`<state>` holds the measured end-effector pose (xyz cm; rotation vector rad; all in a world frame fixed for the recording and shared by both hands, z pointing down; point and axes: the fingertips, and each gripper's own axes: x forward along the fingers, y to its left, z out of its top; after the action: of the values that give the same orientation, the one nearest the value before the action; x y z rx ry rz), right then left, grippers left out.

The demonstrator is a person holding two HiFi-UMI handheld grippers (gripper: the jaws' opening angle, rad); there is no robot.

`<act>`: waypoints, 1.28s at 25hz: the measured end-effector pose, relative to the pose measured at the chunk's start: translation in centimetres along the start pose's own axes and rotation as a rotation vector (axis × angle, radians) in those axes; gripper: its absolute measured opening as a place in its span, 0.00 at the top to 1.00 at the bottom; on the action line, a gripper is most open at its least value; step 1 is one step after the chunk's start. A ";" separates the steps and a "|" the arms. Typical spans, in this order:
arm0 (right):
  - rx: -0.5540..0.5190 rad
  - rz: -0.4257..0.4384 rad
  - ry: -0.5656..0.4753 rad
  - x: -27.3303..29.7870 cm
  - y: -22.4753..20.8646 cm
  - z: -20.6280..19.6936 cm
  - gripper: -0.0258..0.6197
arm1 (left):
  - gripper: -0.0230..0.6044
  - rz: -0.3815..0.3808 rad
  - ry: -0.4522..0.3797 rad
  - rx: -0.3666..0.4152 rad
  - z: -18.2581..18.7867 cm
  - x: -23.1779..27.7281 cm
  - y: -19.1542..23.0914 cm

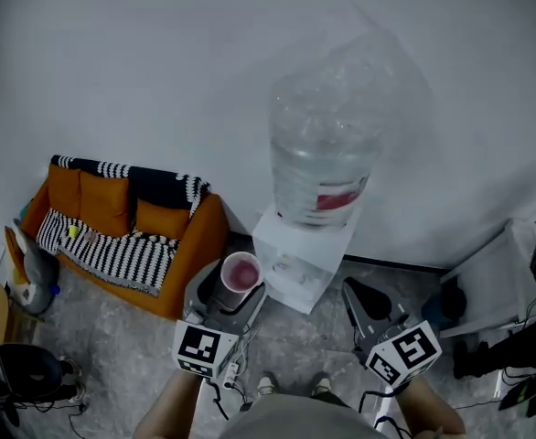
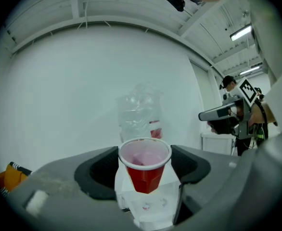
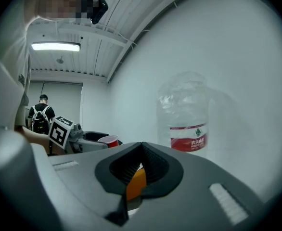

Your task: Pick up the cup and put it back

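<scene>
A person stands facing a white wall. The left gripper (image 1: pixel 234 291) pinches a red plastic cup (image 2: pixel 145 171) upright between its jaws, gripping the sides just below the white rim. The cup is held in the air, just near and left of a white water dispenser (image 1: pixel 303 262) that is topped by a large clear bottle (image 1: pixel 325 149). The right gripper (image 3: pixel 141 150) is near the dispenser's right side, with its jaws pressed together on nothing. An orange sofa (image 1: pixel 103 207) with a striped blanket stands at far left.
</scene>
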<state>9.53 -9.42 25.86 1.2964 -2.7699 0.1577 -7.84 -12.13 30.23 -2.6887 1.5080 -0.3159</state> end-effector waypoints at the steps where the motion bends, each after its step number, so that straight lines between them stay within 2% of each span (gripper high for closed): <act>1: 0.002 -0.004 0.002 0.6 -0.3 -0.1 0.96 | 0.40 -0.002 0.000 -0.002 -0.1 0.9 0.5; 6: 0.040 -0.022 0.006 4.1 -2.1 -1.1 0.96 | 0.40 -0.030 0.013 -0.029 -1.6 5.6 2.6; 12: 0.010 -0.050 0.039 7.8 -3.5 -2.9 0.96 | 0.40 -0.050 0.020 -0.040 -5.5 11.6 5.5; 17: 0.044 -0.061 0.079 9.8 -4.0 -5.7 0.96 | 0.40 -0.068 0.047 -0.053 -8.6 15.8 6.7; 23: 0.078 -0.105 0.111 10.6 -5.1 -8.6 0.96 | 0.40 -0.101 0.057 -0.153 -12.1 19.7 6.1; 32: 0.105 -0.132 0.183 10.9 -5.9 -12.6 0.96 | 0.40 -0.122 0.109 -0.109 -18.1 23.3 5.0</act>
<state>7.52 -19.88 39.97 1.4064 -2.5461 0.3967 -3.79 -33.43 50.88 -2.9014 1.4297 -0.4033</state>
